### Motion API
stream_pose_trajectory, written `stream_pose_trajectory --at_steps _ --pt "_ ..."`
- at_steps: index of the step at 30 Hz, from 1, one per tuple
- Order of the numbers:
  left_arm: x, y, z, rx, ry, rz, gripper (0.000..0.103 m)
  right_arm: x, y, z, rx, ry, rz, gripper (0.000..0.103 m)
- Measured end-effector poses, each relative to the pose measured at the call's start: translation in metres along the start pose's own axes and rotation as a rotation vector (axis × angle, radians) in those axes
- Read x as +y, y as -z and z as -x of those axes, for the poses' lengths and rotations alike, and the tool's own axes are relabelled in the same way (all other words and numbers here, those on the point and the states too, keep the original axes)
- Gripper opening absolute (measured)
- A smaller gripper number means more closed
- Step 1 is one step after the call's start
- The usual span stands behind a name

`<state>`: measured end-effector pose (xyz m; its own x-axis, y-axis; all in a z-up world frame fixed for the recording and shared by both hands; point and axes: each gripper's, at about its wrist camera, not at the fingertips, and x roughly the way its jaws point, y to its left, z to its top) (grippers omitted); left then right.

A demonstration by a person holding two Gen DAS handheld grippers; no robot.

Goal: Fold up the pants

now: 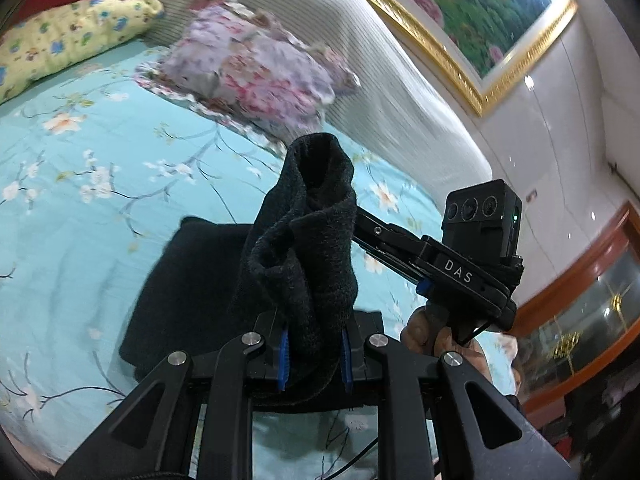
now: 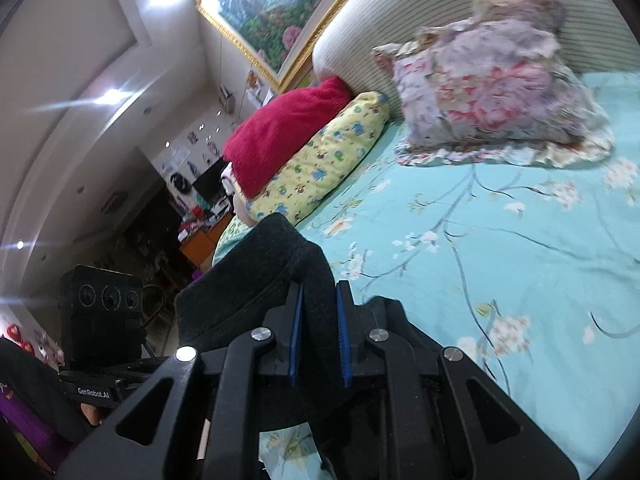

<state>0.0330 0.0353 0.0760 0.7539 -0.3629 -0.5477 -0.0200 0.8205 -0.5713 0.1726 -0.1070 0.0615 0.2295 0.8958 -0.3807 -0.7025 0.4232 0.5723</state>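
So both hand-held grippers have got the black pants (image 1: 308,248) up off the bed (image 1: 80,200) at one end. The left hand-held gripper (image 1: 314,354) is clamped narrow on a bunched wad of the fabric, blue pads pressing it from both sides, and the cloth stands up in a lumpy column right in front of it. The right hand-held gripper (image 2: 320,336) is doing the same thing, jaws nearly closed with a strip of the dark knit pinched between its blue pads (image 2: 295,332).

The rest of the pants lies below and to the left of the left gripper, a flat dark slab on the turquoise flowered sheet, and from the left camera it looks already doubled over once, though the blur and the fisheye make me a bit unsure how many layers are there. The two grippers are close together, the right one coming in from the side with its camera block (image 1: 482,216) just beside the raised fabric, so they're holding neighbouring spots on the same edge.

What matters next, I reckon: the held end is up and the free part stretches away on the bed toward the floral pillow (image 1: 248,68), so the lifted edge needs carrying along that length and laying down on the flat part. Neither gripper seems clearly nearer.
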Motion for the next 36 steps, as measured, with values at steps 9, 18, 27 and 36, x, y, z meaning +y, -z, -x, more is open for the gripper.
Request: stream_pose_trajectory --at_steps 9,18,27,36 --pt "-0.026 0.015 -0.035 0.073 -0.009 -0.064 0.018 -0.031 0.025 0.035 -0.062 0.016 -0.081 0.017" --pt "-0.045 0.029 -0.056 0.117 -0.020 -0.139 0.019 -0.047 0.048 0.061 -0.117 0.037 -0.127 0.017" --pt "-0.061 0.041 -0.074 0.148 -0.028 -0.205 0.019 -0.060 0.066 0.083 -0.169 0.062 -0.175 0.017" --pt "-0.067 0.062 -0.091 0.190 -0.047 -0.268 0.019 -0.066 0.084 0.098 -0.172 0.161 -0.219 0.016"
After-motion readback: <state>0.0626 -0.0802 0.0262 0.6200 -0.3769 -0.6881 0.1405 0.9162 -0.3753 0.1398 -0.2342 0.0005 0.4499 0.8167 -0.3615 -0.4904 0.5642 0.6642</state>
